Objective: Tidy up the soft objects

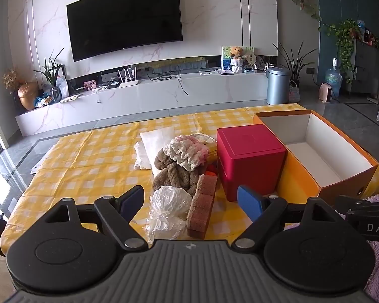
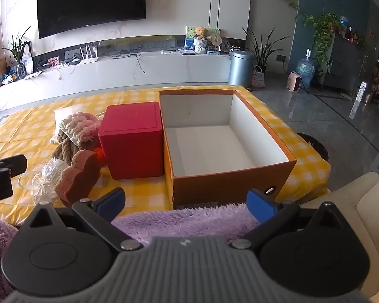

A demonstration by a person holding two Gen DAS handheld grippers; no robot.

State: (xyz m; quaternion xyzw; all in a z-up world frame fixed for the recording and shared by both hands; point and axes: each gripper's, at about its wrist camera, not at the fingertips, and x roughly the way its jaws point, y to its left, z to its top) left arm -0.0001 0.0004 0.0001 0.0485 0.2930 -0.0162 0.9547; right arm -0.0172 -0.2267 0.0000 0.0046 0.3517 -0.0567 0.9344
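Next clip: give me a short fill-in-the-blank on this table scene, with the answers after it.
1. The orange box is open and ____ inside.
2. Directly left of it stands a closed ____ box.
3. The tablecloth is checked yellow and ____.
4. The brown sponge lies beside a crumpled clear ____ bag.

Answers: empty; red; white; plastic

The supporting surface is a low table covered with a yellow-and-white checked cloth (image 1: 88,151). An open orange cardboard box with a white interior (image 2: 214,149) stands on the cloth at the right. A closed red cube-shaped box (image 2: 132,141) stands just beside its left wall. Left of the red box lies a cluster: a brown porous sponge block (image 1: 202,202), a crumpled clear plastic bag (image 1: 168,209), a brown twisted plush item (image 1: 174,171) and a flat white pillow-like pad (image 1: 154,144).
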